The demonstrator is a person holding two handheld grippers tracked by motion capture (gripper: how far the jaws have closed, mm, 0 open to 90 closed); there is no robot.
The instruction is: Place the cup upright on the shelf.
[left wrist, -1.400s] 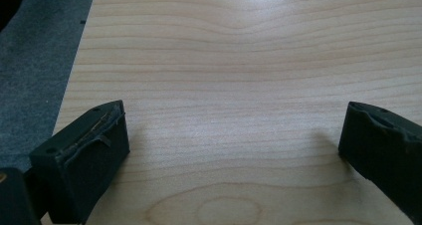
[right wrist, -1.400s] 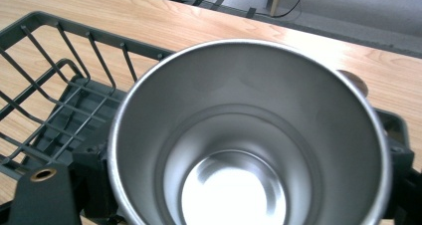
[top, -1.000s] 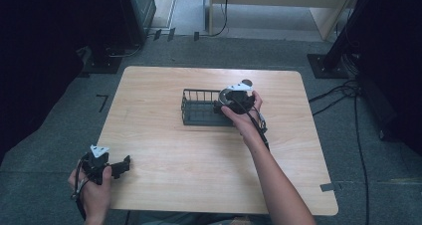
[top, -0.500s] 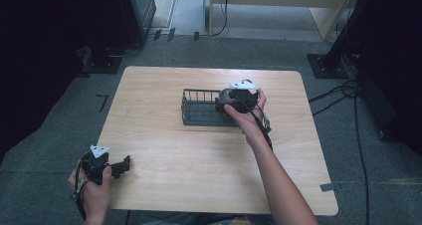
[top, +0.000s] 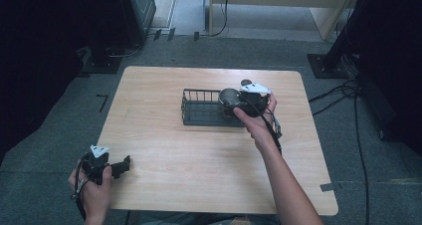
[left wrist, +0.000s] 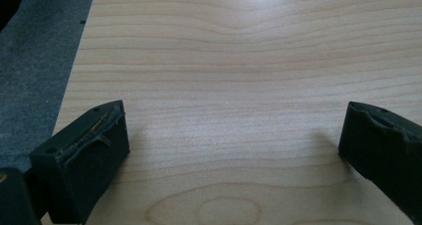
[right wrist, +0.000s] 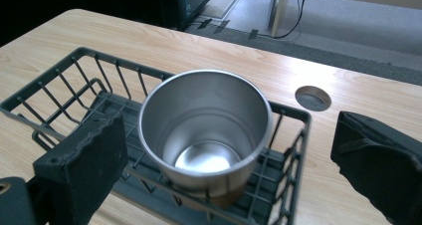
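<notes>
A steel cup (right wrist: 206, 130) stands upright in the right end of a black wire basket (right wrist: 74, 53) at the table's middle. From above the cup (top: 230, 96) sits at the basket's (top: 191, 91) right end. My right gripper (top: 235, 104) hangs just right of the cup, jaws pointing at it. Its jaws have just been opening. In the right gripper view my right gripper (right wrist: 231, 150) stands open with the cup between its jaws and the pads clear of it. My left gripper (top: 123, 164) rests open at the front left corner, and its own view (left wrist: 234, 140) has bare wood between the jaws.
The wooden table (top: 199, 185) has a round cable hole (right wrist: 312, 97) just behind the basket's right end. Grey carpet surrounds the table, with cables (top: 348, 93) on the floor at the right and dark equipment at the back left.
My right gripper has drawn back to the right and slightly up, off the cup, its jaws spreading. The cup stays in the basket. My left gripper has not moved.
</notes>
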